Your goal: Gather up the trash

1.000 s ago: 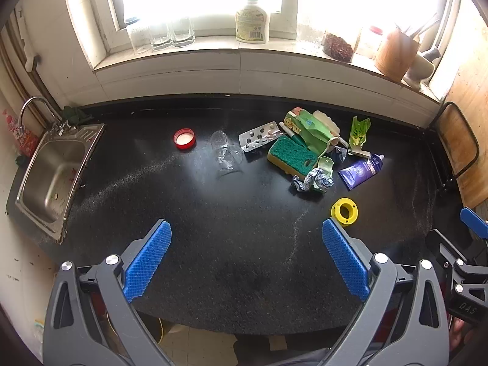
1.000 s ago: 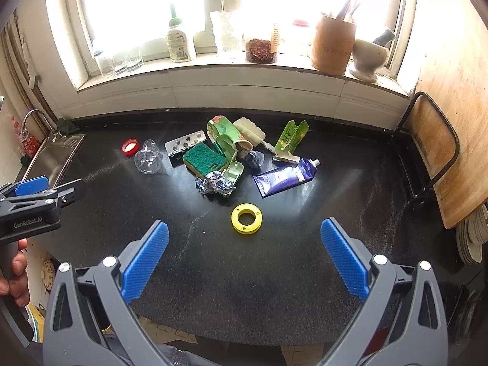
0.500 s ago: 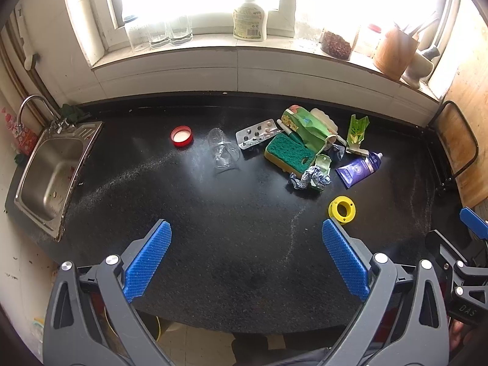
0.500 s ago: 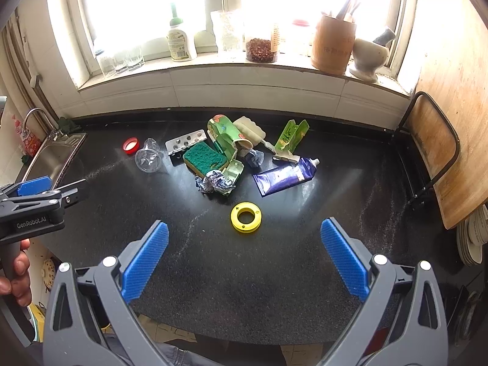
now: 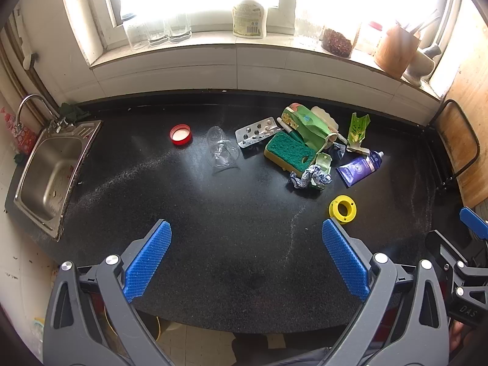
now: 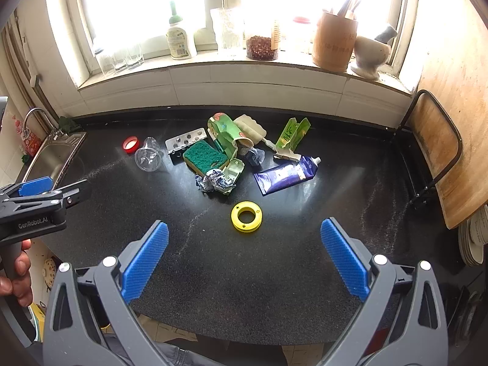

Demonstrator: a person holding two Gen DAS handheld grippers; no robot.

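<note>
Trash lies on the black counter (image 5: pixel 213 228): a red cap (image 5: pixel 181 134), a clear plastic cup (image 5: pixel 221 151) on its side, a blister pack (image 5: pixel 257 131), a green sponge (image 5: pixel 289 152), a green carton (image 5: pixel 306 128), crumpled foil (image 5: pixel 309 178), a purple tube (image 5: pixel 360 167) and a yellow ring (image 5: pixel 342 209). The same pile shows in the right wrist view, with the ring (image 6: pixel 246 216) nearest. My left gripper (image 5: pixel 245 257) and right gripper (image 6: pixel 244 254) are both open and empty, hovering over the counter's front part, well short of the trash.
A steel sink (image 5: pixel 48 170) is set in the counter's left end. The windowsill holds glasses (image 5: pixel 157 32), a bottle (image 5: pixel 248 18), jars and a wooden utensil holder (image 6: pixel 334 41). A wooden board in a wire rack (image 6: pixel 439 152) stands at the right. The left gripper's body (image 6: pixel 33 210) shows at the right view's left edge.
Both views have shifted only slightly; the trash sits a little higher in the frames. Both grippers stay open and empty. Nothing on the counter has moved.
</note>
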